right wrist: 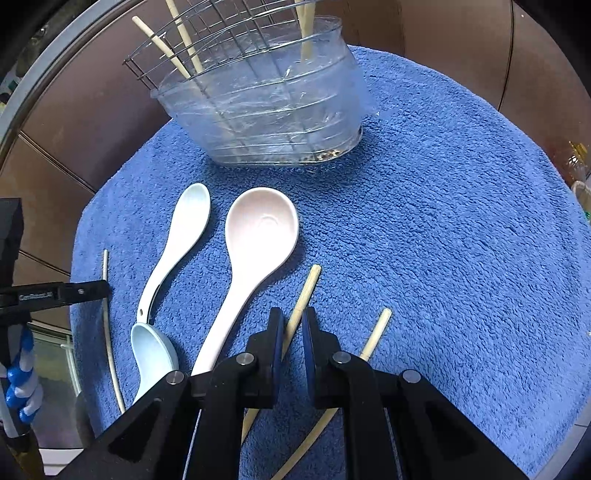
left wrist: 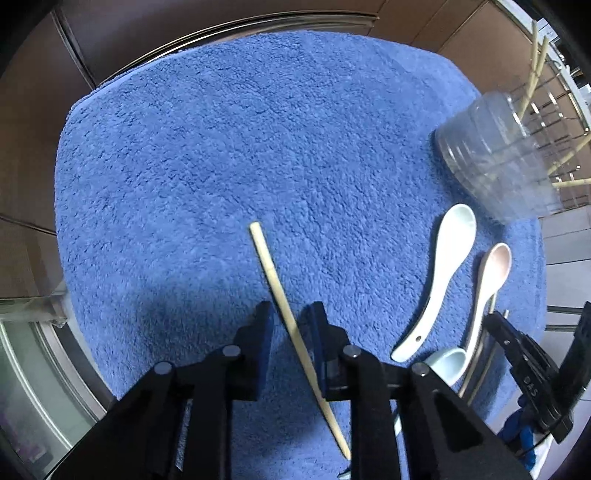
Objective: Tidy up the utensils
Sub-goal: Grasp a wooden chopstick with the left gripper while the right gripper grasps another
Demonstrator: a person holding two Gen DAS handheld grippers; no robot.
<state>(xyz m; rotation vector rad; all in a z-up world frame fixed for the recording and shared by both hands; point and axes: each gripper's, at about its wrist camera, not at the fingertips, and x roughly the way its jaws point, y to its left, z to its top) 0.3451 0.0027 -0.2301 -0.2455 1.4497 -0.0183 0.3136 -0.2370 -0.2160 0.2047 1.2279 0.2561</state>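
Note:
A blue towel (left wrist: 221, 147) covers the counter. On it lies a bamboo chopstick (left wrist: 273, 273); my left gripper (left wrist: 290, 310) points down over it, jaws a little apart, the stick between them and nearer the right pad. My right gripper (right wrist: 293, 314) is shut on another chopstick (right wrist: 306, 288), whose thick end sticks out ahead of the fingers. A third chopstick (right wrist: 373, 336) lies just right of it. A white spoon (right wrist: 184, 229), a pink spoon (right wrist: 258, 229) and a light-blue spoon (right wrist: 151, 354) rest to the left.
A clear plastic tub (right wrist: 266, 110) around a wire rack holds several upright chopsticks at the towel's far edge. Brown cabinet fronts and a metal counter rim (left wrist: 221, 33) ring the towel. The left gripper's side (right wrist: 55, 295) shows at the left edge.

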